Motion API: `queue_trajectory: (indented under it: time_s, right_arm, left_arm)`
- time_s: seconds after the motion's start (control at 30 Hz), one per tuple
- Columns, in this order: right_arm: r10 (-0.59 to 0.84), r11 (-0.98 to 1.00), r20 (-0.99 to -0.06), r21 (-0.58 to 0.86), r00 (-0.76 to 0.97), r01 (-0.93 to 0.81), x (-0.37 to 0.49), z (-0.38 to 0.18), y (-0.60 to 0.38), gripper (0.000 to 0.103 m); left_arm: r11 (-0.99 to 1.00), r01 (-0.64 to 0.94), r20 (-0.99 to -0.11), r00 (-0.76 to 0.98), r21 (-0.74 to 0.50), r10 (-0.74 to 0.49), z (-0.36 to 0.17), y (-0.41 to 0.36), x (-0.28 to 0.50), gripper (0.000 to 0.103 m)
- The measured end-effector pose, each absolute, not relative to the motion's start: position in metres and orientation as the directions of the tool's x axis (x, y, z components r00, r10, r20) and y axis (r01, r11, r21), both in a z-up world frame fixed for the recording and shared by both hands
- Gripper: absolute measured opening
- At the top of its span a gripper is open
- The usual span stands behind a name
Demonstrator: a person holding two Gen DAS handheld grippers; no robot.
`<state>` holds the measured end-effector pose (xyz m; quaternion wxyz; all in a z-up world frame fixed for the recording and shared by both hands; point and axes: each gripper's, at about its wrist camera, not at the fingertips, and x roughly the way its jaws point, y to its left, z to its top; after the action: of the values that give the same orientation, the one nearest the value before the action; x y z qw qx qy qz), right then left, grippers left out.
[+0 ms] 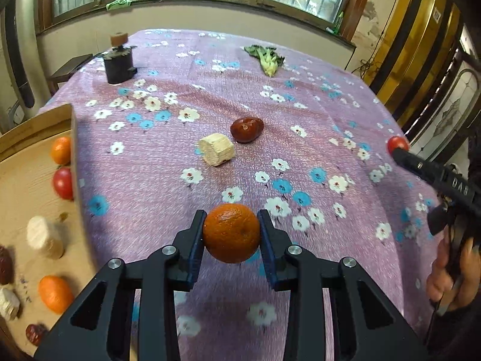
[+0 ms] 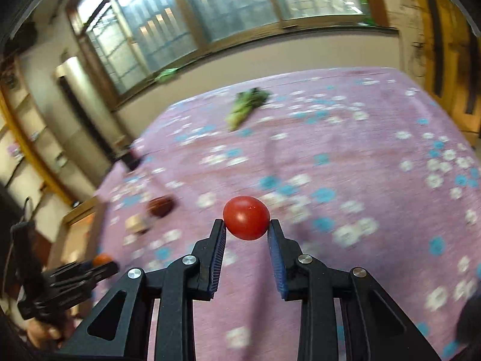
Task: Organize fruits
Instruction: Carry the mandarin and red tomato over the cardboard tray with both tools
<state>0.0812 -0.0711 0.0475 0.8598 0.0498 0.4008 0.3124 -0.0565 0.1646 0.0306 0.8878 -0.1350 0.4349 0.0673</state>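
Note:
My left gripper (image 1: 231, 225) is shut on an orange tangerine (image 1: 231, 233) and holds it above the flowered purple tablecloth (image 1: 300, 96). In the right wrist view my right gripper (image 2: 247, 225) is shut on a small red tomato (image 2: 246, 218), lifted over the cloth. That tomato (image 1: 396, 144) and the right gripper's black body show at the right edge of the left wrist view. A dark red date (image 1: 247, 128) and a pale sugarcane chunk (image 1: 217, 149) lie on the cloth ahead. The wooden tray (image 1: 21, 186) at the left holds tangerines, a tomato, dates and pale chunks.
A dark jar with a cork lid (image 1: 118, 60) stands at the far left of the table. A leafy green vegetable (image 1: 266, 57) lies at the far side. A hand (image 1: 445, 273) grips the right tool. Windows and a wall lie beyond the table.

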Motion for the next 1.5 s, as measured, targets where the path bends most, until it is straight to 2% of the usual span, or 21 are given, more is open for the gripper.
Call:
queue_trajectory:
  time_s: [0.5,1.5]
  right_arm:
    - [0.719,0.624,-0.624,0.386,0.306,-0.68,-0.017,0.061,0.021,0.029]
    - [0.75,0.497,-0.639,0.372,0.172,-0.784,-0.065,0.062,0.107,0.029]
  left_arm:
    - [0.939,-0.293,-0.738,0.671,-0.182,0.067,0.06,0.198,-0.123,0.031]
    - [0.879,-0.458,-0.725,0.648,-0.129,0.232,0.066,0.261,-0.173,0.031]
